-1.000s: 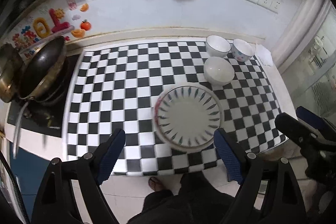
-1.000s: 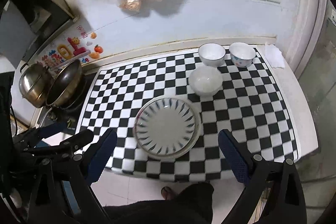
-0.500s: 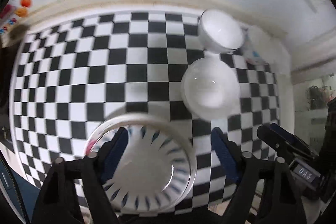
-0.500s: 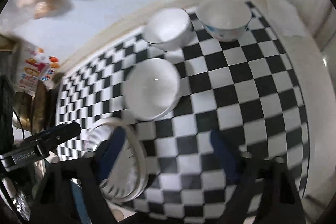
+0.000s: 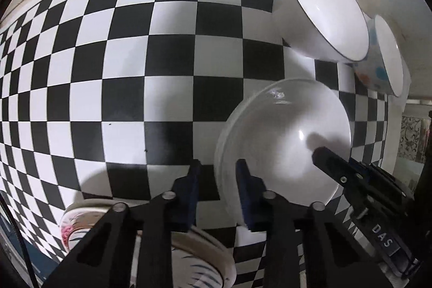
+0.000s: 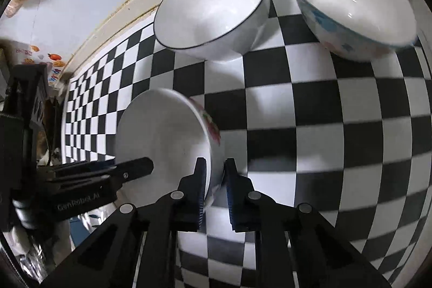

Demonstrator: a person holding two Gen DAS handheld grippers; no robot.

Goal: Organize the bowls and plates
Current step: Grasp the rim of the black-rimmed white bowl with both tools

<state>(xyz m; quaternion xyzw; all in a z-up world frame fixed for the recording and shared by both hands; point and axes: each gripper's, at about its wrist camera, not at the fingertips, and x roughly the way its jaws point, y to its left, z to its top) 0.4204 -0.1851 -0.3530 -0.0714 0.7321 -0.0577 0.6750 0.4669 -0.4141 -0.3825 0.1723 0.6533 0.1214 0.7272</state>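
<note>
Straddling the same white ceramic bowl with a red flower print on its outside (image 6: 167, 136) from opposite sides, I have both pairs of fingers closing on its rim: in the right wrist view the right gripper (image 6: 214, 180) has one blue pad inside the wall and one outside at the rim nearest me, and they look all but pressed onto it. In the left wrist view the left gripper (image 5: 217, 188) brackets the bowl's left rim (image 5: 283, 142) the same way, one pad on the checkered side, one over the white inside, with a sliver of gap that I cannot rule out. The bowl sits on the black-and-white checkered worktop (image 5: 135, 58), between my two hands, so neither is nearer; I judge the lift depends on both rising together and level. Behind it stand a white bowl with a thin dark rim line (image 6: 213, 10) and a white bowl with blue and orange spots (image 6: 351, 2), close to each other. A stack of patterned plates (image 5: 189, 255) lies at the near edge, mostly hidden under the left fingers. The bowl's foot is out of sight, so I cannot tell whether it is off the worktop.
</note>
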